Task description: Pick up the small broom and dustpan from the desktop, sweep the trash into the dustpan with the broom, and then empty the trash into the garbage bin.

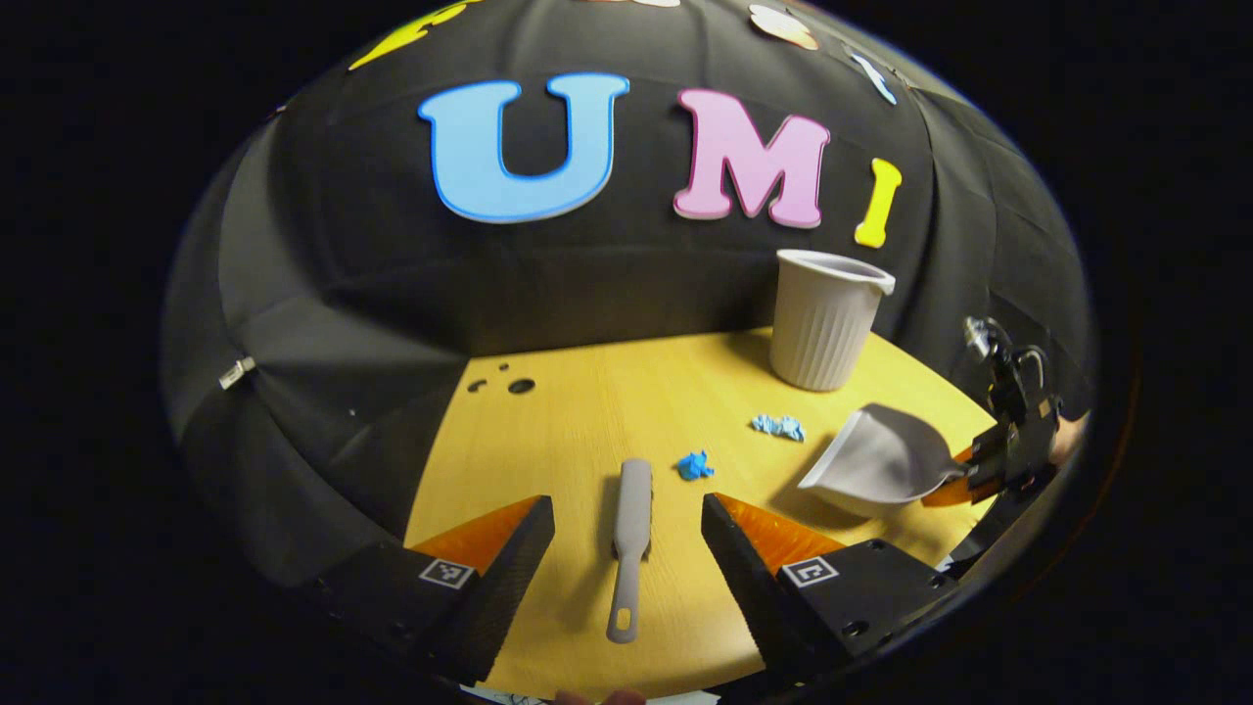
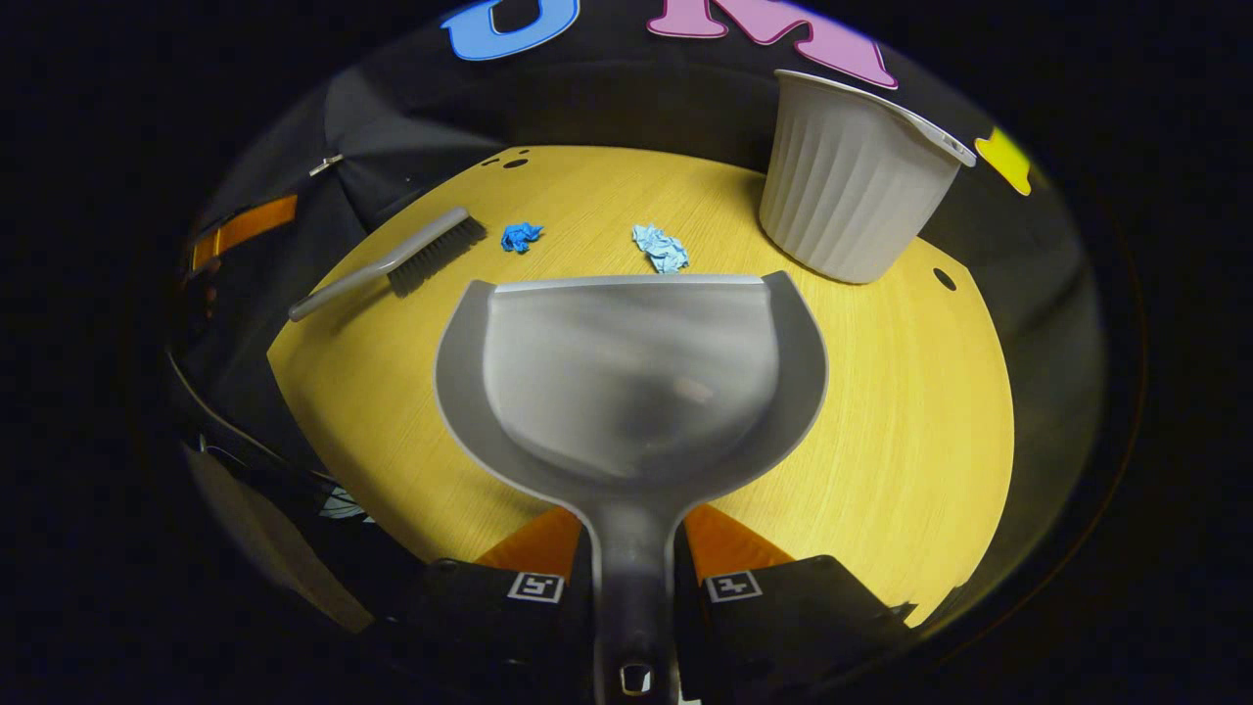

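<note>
Dustpan [image 2: 636, 382] handle sits clamped in the right gripper [image 2: 631, 578], its pan raised over the yellow wooden tabletop [image 2: 881, 411]. Left gripper [image 1: 626, 548] gapes wide around the broom [image 1: 629, 539] lying flat. Beyond the dustpan: blue paper scraps [image 2: 661, 247], ribbed grey bin [image 2: 847, 181], black cloth wall [image 1: 587, 284].

dustpan [image 2: 631, 382] handle end cut off at the right gripper view's bottom edge.
</note>
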`<state>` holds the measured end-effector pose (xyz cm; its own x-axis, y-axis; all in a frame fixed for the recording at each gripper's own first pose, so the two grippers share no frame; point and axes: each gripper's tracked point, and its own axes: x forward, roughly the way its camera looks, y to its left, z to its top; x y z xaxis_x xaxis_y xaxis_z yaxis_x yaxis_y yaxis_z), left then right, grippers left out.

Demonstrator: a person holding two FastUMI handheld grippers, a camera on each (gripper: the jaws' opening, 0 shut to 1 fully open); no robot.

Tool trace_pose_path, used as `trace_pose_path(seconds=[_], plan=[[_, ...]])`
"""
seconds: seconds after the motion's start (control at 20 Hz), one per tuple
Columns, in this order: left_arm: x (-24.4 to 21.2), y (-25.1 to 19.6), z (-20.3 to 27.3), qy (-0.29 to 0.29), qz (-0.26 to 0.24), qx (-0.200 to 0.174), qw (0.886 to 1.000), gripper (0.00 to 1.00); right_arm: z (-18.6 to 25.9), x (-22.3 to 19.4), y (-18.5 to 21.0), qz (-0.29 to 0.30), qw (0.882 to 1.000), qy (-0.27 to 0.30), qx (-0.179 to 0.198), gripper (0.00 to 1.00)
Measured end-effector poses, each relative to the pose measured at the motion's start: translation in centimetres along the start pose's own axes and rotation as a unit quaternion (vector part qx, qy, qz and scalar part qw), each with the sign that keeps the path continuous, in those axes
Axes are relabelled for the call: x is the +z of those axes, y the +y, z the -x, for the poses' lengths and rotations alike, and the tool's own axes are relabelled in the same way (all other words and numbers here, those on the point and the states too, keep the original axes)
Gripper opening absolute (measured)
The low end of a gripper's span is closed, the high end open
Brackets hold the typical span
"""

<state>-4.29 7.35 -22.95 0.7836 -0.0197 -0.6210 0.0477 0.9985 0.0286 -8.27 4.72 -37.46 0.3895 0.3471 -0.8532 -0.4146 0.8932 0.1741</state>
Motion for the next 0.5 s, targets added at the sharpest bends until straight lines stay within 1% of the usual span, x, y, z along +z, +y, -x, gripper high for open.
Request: trace_pose_path(seconds=[0.05, 0.2, 0.35, 0.5], plan=[[-1.2, -0.1, -1.0, 0.031, 0.0, -0.01, 0.999, 0.98, 0.2, 0.2, -0.4, -0.001, 1.0, -0.003, -0.001, 0.37], [-4.7, -0.2, -4.0, 0.106, -0.013, -0.022, 0.994, 0.98, 0.6, 0.5, -1.4, -0.004, 1.0, -0.011, -0.006, 0.37], [-7.4, -0.1, -6.2, 0.157, -0.029, -0.024, 0.987, 0.98, 0.7, 0.4, -1.8, -0.008, 1.0, -0.014, -0.01, 0.37], [-9.4, 0.0, -8.6, 0.197, -0.031, -0.021, 0.98, 0.99, 0.7, 0.1, -2.0, -0.012, 1.0, -0.013, -0.013, 0.37]])
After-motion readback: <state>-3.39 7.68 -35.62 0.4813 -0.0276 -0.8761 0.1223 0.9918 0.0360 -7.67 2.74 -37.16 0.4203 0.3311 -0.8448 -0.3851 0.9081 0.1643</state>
